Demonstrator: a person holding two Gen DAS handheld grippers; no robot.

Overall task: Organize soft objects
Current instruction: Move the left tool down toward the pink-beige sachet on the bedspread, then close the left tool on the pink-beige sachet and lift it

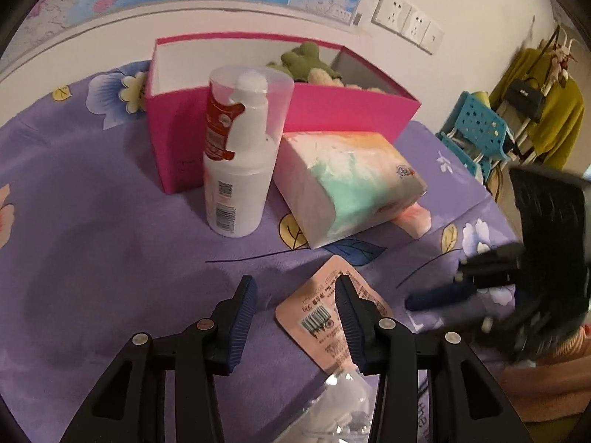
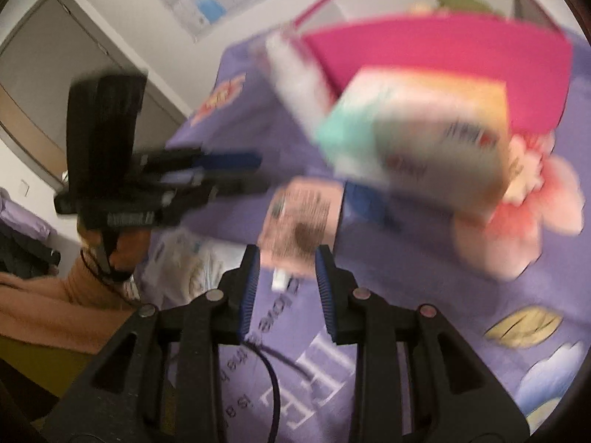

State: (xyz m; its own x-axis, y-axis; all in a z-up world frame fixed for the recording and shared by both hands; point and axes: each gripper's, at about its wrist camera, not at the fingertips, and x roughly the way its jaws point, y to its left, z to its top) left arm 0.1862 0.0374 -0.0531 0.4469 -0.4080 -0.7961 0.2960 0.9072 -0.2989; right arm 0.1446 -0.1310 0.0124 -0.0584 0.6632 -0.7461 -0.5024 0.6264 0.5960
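Lying flat on the purple cloth [image 1: 110, 221] in front of the pink box [image 1: 332, 110], just before the tissue pack [image 1: 351, 184], the pink sachet [image 1: 325, 317] is judged light, limp and somewhat slick, best pinched at a sealed edge. Left gripper [image 1: 295, 295] hangs over the sachet, jaws partly apart, holding nothing. Right gripper [image 2: 288, 269], nearer than the box, is likewise partly apart and empty; that view is blurred.
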